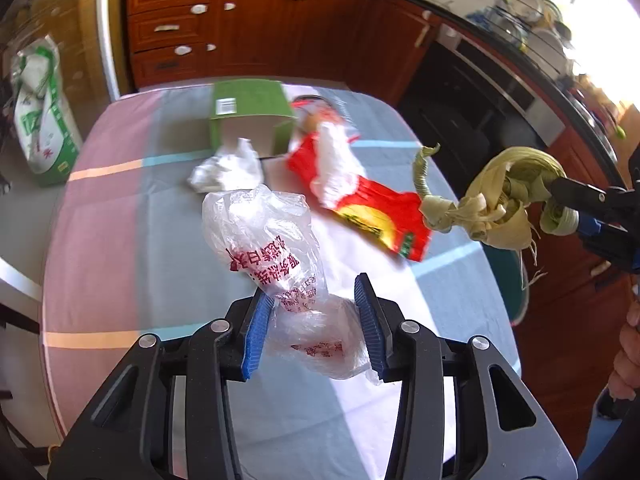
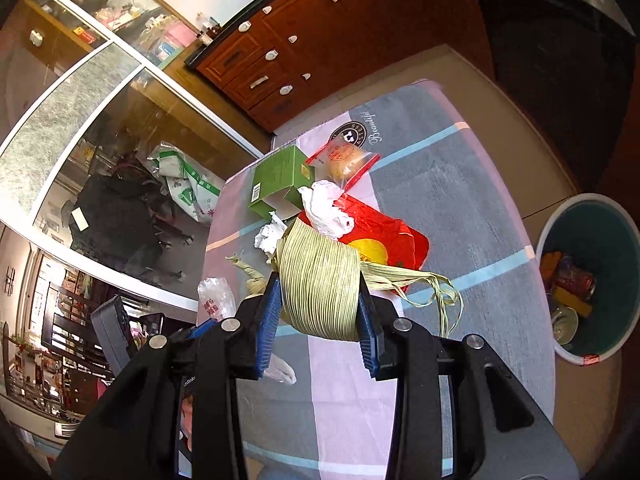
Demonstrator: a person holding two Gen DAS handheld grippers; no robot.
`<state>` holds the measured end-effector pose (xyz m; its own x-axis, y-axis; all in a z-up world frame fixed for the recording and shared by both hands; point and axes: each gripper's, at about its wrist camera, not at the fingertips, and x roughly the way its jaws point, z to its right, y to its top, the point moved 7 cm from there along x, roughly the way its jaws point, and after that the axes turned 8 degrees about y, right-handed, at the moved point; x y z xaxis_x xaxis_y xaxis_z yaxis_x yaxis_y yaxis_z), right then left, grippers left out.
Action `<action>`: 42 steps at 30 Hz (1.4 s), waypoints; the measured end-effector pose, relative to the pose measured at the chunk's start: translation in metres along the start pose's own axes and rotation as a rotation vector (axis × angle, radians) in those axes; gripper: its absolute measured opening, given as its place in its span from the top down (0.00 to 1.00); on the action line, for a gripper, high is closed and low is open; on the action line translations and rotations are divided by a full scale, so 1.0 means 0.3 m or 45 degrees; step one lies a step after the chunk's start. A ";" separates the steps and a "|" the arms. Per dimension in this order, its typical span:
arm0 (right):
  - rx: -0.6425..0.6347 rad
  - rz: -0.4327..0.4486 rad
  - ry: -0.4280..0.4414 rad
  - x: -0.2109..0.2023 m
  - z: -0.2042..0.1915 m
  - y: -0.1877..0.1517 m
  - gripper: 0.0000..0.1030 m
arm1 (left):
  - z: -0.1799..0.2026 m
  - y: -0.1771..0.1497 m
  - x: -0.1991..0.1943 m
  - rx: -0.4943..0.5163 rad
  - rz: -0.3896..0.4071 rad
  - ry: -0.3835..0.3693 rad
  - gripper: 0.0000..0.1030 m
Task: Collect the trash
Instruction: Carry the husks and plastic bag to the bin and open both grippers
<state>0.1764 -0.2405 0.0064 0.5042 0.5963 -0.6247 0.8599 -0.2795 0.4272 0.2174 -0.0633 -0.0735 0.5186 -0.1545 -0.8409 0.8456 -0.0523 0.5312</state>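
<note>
My left gripper (image 1: 314,300) is shut on a clear plastic bag with red print (image 1: 264,236), held over the table; the bag also shows in the right wrist view (image 2: 216,296). My right gripper (image 2: 318,304) is shut on a bundle of pale green leaf wrapping (image 2: 320,284), lifted above the table; it shows at the right of the left wrist view (image 1: 508,196). On the cloth lie a red wrapper (image 1: 372,208), crumpled white tissue (image 1: 228,168), a green box (image 1: 250,114) and a zip bag with food (image 2: 344,158).
The table has a striped grey, pink and white cloth (image 1: 132,240). A teal-lined trash bin (image 2: 588,276) holding trash stands on the floor to the table's right. Wooden cabinets (image 1: 256,24) stand behind. A green-and-white sack (image 1: 40,112) leans at left.
</note>
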 end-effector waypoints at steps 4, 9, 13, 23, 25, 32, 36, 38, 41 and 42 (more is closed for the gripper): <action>0.062 0.054 -0.015 -0.095 0.090 -0.016 0.68 | 0.124 -0.013 -0.001 0.078 -0.009 -0.038 0.59; 0.133 0.117 -0.015 -0.197 0.201 -0.025 0.68 | 0.278 -0.023 0.026 0.174 -0.031 -0.071 0.59; 0.189 0.171 -0.012 -0.278 0.295 -0.025 0.68 | 0.408 -0.026 0.046 0.262 -0.046 -0.089 0.59; 0.382 0.294 -0.050 -0.462 0.623 -0.056 0.68 | 0.731 -0.043 0.124 0.479 -0.108 -0.133 0.59; 0.430 0.302 -0.068 -0.484 0.695 -0.072 0.68 | 0.796 -0.051 0.160 0.513 -0.134 -0.142 0.59; 0.553 0.308 -0.126 -0.515 0.895 -0.118 0.68 | 0.992 -0.081 0.287 0.617 -0.228 -0.172 0.58; 0.597 0.304 -0.150 -0.517 0.968 -0.121 0.68 | 1.090 -0.087 0.354 0.666 -0.264 -0.188 0.57; 0.611 0.302 -0.164 -0.522 0.998 -0.123 0.68 | 1.131 -0.083 0.390 0.682 -0.279 -0.203 0.56; 0.632 0.304 -0.185 -0.528 1.036 -0.122 0.68 | 1.178 -0.085 0.440 0.700 -0.310 -0.220 0.53; 0.637 0.303 -0.191 -0.529 1.047 -0.124 0.68 | 1.189 -0.088 0.454 0.706 -0.319 -0.224 0.49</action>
<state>0.0894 -0.5610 -0.1156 0.6631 0.3700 -0.6507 0.6359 -0.7371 0.2290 0.2210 -0.4348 -0.1652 0.2451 -0.2286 -0.9422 0.7233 -0.6040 0.3347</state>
